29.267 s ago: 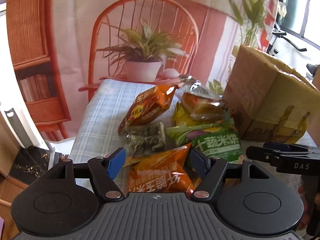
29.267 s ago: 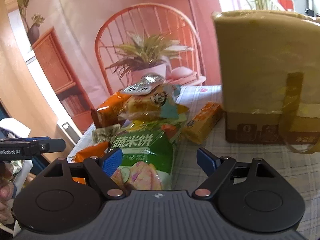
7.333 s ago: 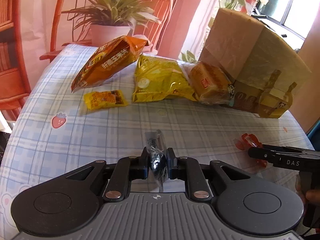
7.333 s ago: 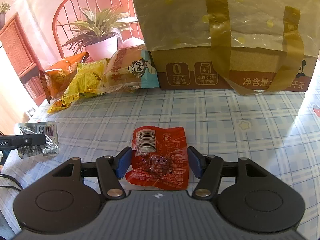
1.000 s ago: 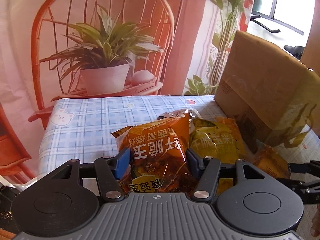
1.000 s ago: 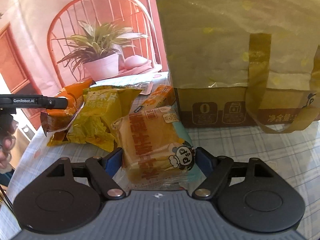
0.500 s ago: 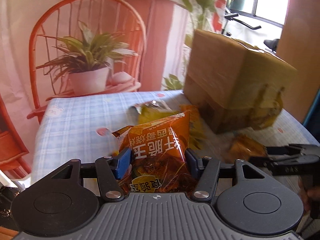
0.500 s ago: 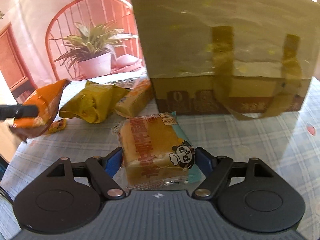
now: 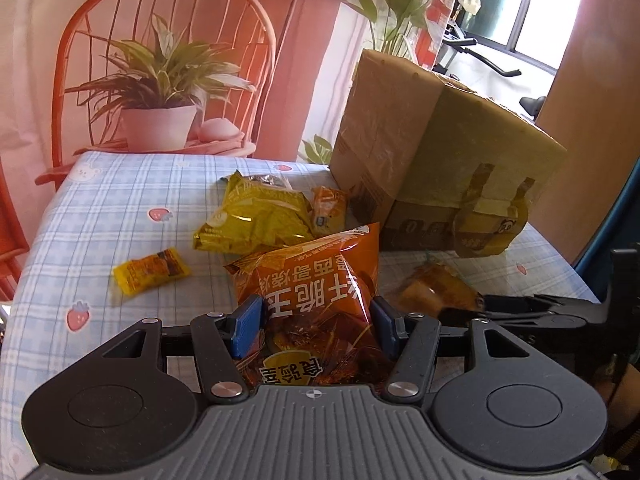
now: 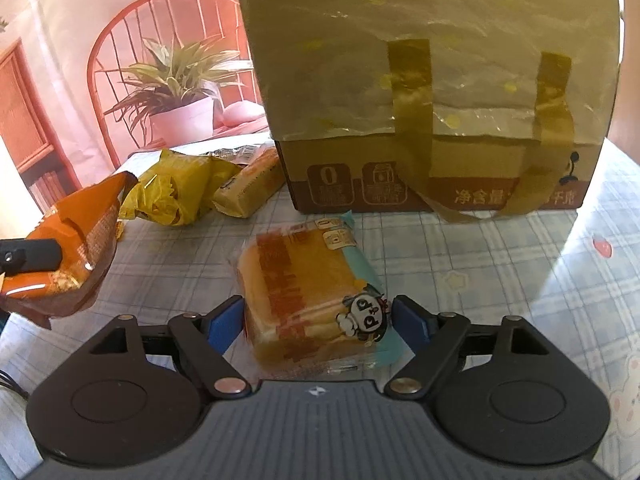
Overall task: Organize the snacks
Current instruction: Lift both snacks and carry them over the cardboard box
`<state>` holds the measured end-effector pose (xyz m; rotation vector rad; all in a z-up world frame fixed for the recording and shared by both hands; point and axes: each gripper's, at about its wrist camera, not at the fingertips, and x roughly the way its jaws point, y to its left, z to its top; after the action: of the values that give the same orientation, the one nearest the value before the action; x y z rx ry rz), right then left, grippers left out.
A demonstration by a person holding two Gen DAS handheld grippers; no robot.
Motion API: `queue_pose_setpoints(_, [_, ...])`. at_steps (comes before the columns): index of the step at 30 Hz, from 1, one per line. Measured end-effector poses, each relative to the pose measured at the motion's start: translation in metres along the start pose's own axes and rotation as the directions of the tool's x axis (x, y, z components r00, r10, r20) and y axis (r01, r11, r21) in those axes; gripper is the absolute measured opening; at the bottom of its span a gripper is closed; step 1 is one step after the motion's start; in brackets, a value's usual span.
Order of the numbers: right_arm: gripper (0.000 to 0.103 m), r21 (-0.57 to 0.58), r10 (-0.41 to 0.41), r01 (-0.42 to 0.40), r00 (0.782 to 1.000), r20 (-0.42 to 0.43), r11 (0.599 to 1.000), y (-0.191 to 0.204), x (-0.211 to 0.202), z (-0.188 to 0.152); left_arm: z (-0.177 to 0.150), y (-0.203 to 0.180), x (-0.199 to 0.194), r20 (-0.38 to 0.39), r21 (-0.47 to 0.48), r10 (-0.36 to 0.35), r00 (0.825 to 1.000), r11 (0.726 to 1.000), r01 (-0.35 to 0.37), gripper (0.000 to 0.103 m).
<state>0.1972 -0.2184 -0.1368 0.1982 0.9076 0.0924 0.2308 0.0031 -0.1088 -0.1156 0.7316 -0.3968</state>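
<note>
Bread pack [image 10: 308,292] lies on the surface [image 10: 500,264] between the right claw [image 10: 318,320] pads, long axis running away toward the box [image 10: 432,80]; its jaws are opening, pads just clear. Left claw [image 9: 316,326] grips an orange chip bag [image 9: 320,292], lifted nearby.

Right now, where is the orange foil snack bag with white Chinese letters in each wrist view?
Left wrist view: the orange foil snack bag is at bottom centre, gripped in the left claw.
Right wrist view: it hangs at the left edge.
Shared landmark: the big taped cardboard box behind it.
</note>
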Motion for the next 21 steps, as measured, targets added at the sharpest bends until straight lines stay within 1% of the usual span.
queue_pose_setpoints(2, [0.089,-0.003,0.006,-0.006,1.000,-0.002,1.000,0.000,0.004,0.001,-0.002,0.000,-0.001,-0.002,-0.016,-0.001,1.000,1.000,0.001,0.061])
queue_pose_setpoints(6, [0.090,0.015,0.015,-0.015,1.000,-0.008,1.000,-0.003,0.012,0.006,-0.003,0.000,-0.004,0.007,-0.033,0.006,1.000,0.999,-0.006,0.061])
queue_pose_setpoints(14, [0.094,-0.122,0.001,-0.005,0.999,-0.034,0.993,0.005,0.025,0.005,-0.012,-0.002,-0.009,0.024,-0.101,0.028,0.999,0.995,-0.025,0.061])
queue_pose_setpoints(18, [0.094,-0.162,0.004,-0.009,0.999,-0.032,0.987,0.007,0.029,0.004,-0.015,-0.003,-0.009,0.025,-0.123,0.034,0.999,0.992,-0.031,0.061])
queue_pose_setpoints(21, [0.087,-0.186,0.016,-0.020,1.000,-0.025,0.982,0.007,0.028,0.002,-0.014,-0.002,-0.008,0.022,-0.132,0.038,0.999,0.991,-0.034,0.061])
